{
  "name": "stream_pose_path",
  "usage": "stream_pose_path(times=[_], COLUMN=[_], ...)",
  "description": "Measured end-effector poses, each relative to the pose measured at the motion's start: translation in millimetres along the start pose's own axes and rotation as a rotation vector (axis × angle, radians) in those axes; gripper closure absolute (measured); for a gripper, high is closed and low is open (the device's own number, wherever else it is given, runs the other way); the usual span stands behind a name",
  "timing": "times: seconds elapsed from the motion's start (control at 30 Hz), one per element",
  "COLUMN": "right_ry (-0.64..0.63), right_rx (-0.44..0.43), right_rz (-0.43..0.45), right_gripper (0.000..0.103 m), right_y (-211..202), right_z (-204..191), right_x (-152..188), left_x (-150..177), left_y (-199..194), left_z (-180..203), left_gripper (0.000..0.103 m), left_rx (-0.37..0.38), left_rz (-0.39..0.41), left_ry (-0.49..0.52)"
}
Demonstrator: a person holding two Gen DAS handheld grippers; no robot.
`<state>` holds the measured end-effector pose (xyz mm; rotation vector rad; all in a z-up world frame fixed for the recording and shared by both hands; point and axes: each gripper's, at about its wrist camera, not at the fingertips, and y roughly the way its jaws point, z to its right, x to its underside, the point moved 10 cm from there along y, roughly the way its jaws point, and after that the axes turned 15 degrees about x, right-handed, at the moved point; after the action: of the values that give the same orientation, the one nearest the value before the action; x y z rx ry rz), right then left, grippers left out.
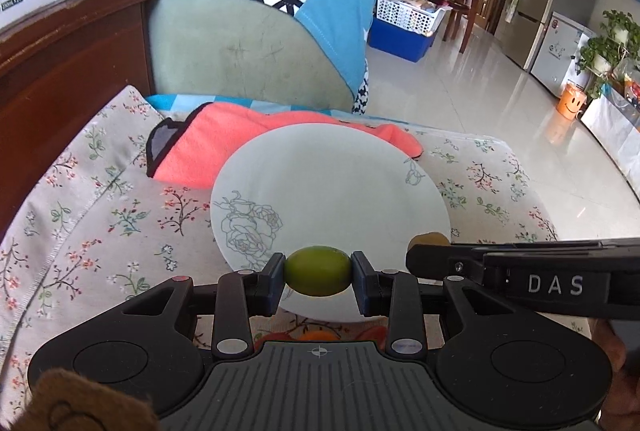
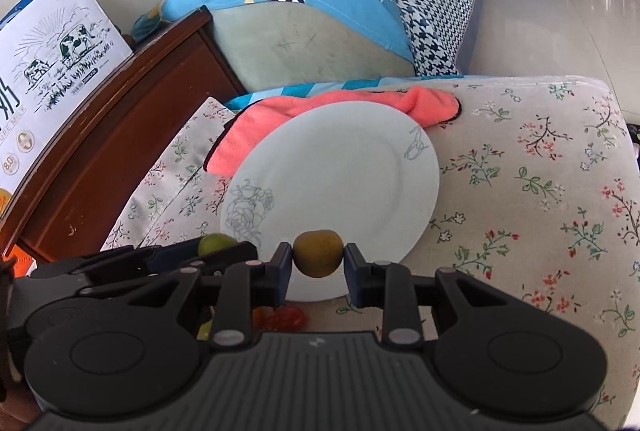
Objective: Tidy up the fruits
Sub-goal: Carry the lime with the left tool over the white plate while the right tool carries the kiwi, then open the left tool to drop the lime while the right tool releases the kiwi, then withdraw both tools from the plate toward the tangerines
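Both tongs loaded, side by side at the near edge of the white plate [image 1: 328, 191]. Left gripper [image 1: 318, 271] clamped on a green fruit [image 1: 318, 271], pads tight on both its sides. Right gripper [image 2: 318, 259] squeezed on a smaller yellow-brown fruit [image 2: 319, 253], jaws nearly closed around it. Both fruits hang over the plate's near rim, not yet set down.

Plate is empty and sits on a floral cloth [image 2: 520, 191]; its far-left edge rests on a crumpled pink towel [image 2: 256, 135], so it probably tilts.

Risks: round fruit let go on a tilted, smooth plate may roll off the near rim onto the cloth. The two grippers are very close, so a bump while releasing could knock one fruit loose. More fruit, orange and red, lies just under the grippers, near side; lowering blind could squash it.
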<state>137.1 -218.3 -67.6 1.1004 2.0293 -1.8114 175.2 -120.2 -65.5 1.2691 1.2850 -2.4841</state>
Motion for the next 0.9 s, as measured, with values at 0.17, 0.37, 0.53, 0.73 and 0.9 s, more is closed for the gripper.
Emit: stream_pose_path(times=[0.17, 0.37, 0.53, 0.73, 0.9], right_ry=[0.027, 0.065, 0.100, 0.087, 0.057], right_rx=[0.010, 0.009, 0.001, -0.013, -0.010], right_rz=[-0.021, -0.026, -0.016, -0.002, -0.005], right_gripper=[0.075, 0.072, 0.072, 0.071, 0.068], right_y=[13.9, 20.8, 15.7, 4.9, 0.4], right_z=[3.1, 6.2, 9.5, 7.5, 5.5], right_x=[-1.8, -5.7, -11.0, -13.7, -10.2], left_x=[-3.3, -7.4, -15.3, -26.3, -20.0], left_y=[11.1, 12.6, 3.8, -15.1, -23.3], left_z=[-8.2, -11.6, -16.5, -30.8, -48.8], left_gripper=[0.071, 0.068, 0.050, 0.031, 0.031], left_rx=[-0.003, -0.005, -0.022, -0.057, -0.106], left_rz=[-0.017, -0.013, 0.010, 0.046, 0.022], left_ry=[-0.050, -0.085, -0.114, -0.158, -0.179])
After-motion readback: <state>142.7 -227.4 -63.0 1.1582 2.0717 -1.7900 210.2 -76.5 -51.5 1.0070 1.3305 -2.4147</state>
